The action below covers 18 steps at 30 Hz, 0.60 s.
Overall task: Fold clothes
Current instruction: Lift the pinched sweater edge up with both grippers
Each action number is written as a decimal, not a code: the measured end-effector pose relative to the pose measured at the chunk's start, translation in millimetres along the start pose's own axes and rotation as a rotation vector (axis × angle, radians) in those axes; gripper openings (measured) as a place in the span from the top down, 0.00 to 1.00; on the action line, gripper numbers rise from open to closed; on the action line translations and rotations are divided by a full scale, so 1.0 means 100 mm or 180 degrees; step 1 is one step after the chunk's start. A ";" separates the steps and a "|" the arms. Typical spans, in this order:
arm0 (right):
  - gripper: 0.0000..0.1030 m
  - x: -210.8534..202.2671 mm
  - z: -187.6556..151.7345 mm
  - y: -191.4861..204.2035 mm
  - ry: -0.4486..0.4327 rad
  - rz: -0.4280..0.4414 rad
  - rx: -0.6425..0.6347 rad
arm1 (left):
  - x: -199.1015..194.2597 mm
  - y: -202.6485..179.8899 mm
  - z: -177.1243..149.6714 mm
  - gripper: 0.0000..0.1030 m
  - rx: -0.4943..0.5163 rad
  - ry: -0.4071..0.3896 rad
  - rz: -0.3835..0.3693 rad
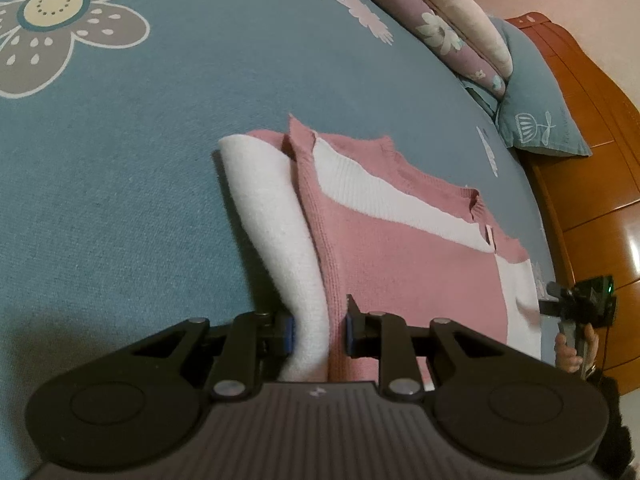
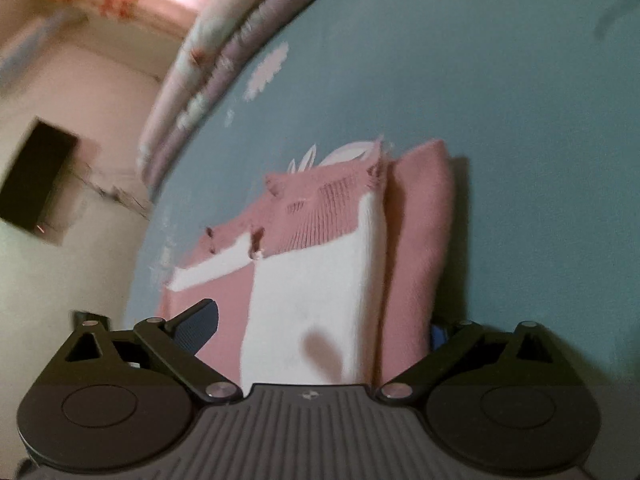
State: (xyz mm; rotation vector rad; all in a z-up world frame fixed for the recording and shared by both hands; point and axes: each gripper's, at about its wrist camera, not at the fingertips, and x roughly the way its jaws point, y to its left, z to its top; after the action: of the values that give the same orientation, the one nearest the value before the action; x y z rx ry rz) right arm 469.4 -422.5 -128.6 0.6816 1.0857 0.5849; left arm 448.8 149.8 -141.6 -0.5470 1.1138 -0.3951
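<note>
A pink and white knit sweater (image 1: 400, 248) lies on the blue bed sheet (image 1: 120, 180), sleeves folded over its sides. My left gripper (image 1: 319, 330) straddles the folded white and pink edge near the hem, jaws partly closed with cloth between the blue pads (image 1: 286, 334). The other gripper (image 1: 576, 304) shows at the sweater's far right edge, held by a hand. In the right wrist view the sweater (image 2: 320, 288) fills the middle. My right gripper (image 2: 320, 332) is wide open around its near edge, with the left pad (image 2: 200, 330) above the pink cloth.
Stacked floral pillows (image 1: 448, 28) and a blue pillow (image 1: 536, 108) lie at the head of the bed. A wooden headboard (image 1: 592, 140) stands at the right. In the right wrist view a wall (image 2: 80, 260) with a dark box (image 2: 36, 176) is at the left.
</note>
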 end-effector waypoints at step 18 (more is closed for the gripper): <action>0.76 0.06 -0.09 0.26 0.0014 -0.1131 -0.0264 | 0.01 -0.05 0.01 0.77 0.0044 -0.0001 0.0082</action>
State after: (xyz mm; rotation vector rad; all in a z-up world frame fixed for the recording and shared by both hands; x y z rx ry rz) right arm 460.9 -399.5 -115.4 0.4019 1.1475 0.3230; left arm 449.8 145.7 -139.4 -0.5201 1.1160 -0.3800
